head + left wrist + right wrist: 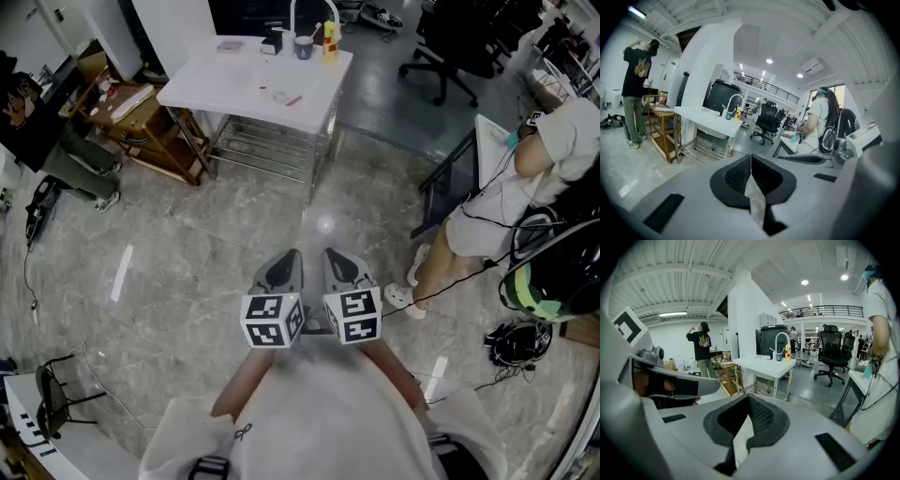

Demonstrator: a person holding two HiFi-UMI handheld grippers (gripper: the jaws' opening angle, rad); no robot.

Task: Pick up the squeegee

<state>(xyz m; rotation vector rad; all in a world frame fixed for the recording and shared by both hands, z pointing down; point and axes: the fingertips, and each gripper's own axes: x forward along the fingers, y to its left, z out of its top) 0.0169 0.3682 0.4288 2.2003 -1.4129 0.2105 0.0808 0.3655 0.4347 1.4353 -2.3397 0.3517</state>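
- The white table (202, 89) stands well ahead, with a faucet (298, 11), a cup (304, 47) and a yellow bottle (330, 39) along its far edge.
- The left gripper (291, 255) and right gripper (333, 255) hang side by side close to the person, well apart from the table. Both claws are fully closed, pad against pad, with nothing held.
- The squeegee cannot be picked out. It may be among the small items (286, 97) near the table's middle, which are too small to name.
- The step in hand looks like the approach. The next move calls for closing on the table, finding the squeegee and opening a claw.
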